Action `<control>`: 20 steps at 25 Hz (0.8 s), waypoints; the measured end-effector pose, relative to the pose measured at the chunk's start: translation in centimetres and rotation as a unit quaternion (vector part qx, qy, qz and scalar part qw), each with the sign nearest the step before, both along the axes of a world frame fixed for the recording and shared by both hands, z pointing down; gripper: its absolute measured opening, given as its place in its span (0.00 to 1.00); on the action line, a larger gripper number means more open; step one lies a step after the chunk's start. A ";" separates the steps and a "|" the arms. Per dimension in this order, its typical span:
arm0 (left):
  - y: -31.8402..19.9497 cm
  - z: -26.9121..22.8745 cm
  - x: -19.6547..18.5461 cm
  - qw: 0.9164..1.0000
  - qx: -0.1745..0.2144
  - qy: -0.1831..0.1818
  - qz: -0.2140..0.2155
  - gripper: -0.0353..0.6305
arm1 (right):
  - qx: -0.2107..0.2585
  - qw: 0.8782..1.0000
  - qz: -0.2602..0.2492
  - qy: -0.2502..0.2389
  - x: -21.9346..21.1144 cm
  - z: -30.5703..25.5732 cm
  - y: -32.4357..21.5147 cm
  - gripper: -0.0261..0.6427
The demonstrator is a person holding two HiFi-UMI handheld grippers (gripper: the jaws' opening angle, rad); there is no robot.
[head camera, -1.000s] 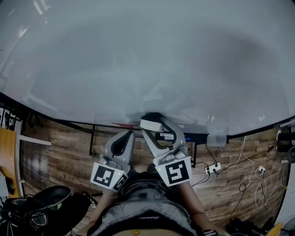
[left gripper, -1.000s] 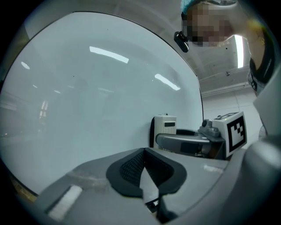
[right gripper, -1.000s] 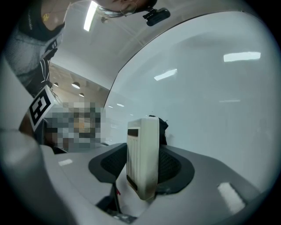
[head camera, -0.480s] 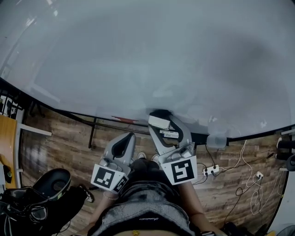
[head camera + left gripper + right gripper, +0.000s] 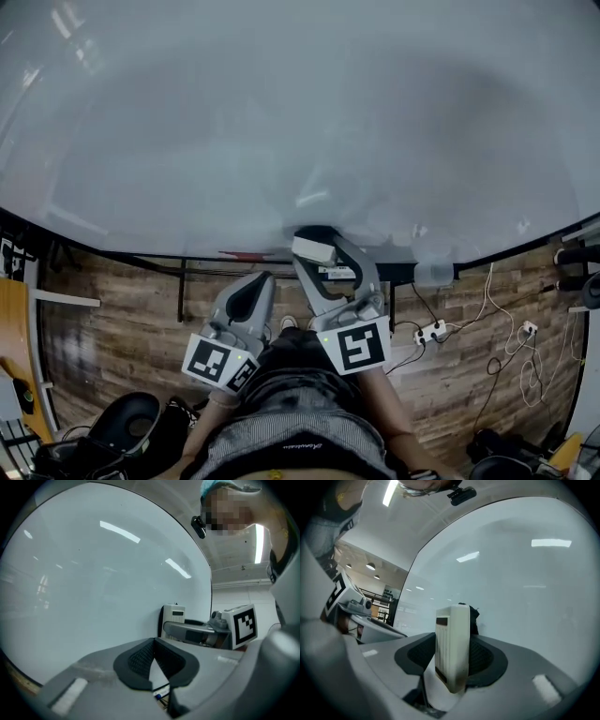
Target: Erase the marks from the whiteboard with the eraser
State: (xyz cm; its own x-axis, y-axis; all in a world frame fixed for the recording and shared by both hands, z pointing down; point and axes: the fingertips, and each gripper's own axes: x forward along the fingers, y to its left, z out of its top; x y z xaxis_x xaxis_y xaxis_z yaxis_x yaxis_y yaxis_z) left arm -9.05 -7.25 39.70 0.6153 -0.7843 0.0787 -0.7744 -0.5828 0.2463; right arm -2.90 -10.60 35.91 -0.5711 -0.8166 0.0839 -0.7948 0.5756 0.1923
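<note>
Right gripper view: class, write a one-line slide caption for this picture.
Right hand-held gripper clamps a white eraser, its dark pad turned toward the whiteboard.

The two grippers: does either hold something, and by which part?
The right gripper clamps the eraser by the two sides of its white body. The left gripper holds nothing.

your whiteboard (image 5: 281, 122) runs off the top and both sides of the head view. the eraser (image 5: 313, 249) hides its wiping face against the board, and the print on its label (image 5: 442, 620) is too small to read. you can't tell faint smudges from reflections.
</note>
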 end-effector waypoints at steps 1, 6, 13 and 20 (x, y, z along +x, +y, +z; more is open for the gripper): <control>-0.1 0.0 0.0 1.000 0.001 0.000 0.006 0.06 | 0.000 1.000 0.005 0.001 0.0 0.0 0.0 0.34; -0.4 0.7 -0.5 1.000 0.001 0.003 0.031 0.06 | 0.004 1.000 0.029 -0.001 -0.1 0.0 -0.1 0.34; -0.3 1.7 -0.8 0.998 -0.005 0.005 0.069 0.06 | 0.011 0.999 0.051 0.001 -0.1 0.1 -0.4 0.34; 0.0 1.4 -0.1 0.998 -0.006 -0.006 0.070 0.06 | 0.016 0.999 0.040 0.000 0.2 -0.2 -0.1 0.34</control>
State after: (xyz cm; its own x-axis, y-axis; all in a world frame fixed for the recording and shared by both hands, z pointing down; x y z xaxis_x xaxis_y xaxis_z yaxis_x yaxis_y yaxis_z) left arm -9.11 -7.23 41.13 0.7170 -0.6904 0.0963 -0.6894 -0.6819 0.2446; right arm -2.68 -10.74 35.73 -0.5039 -0.8619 0.0568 -0.8378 0.5037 0.2104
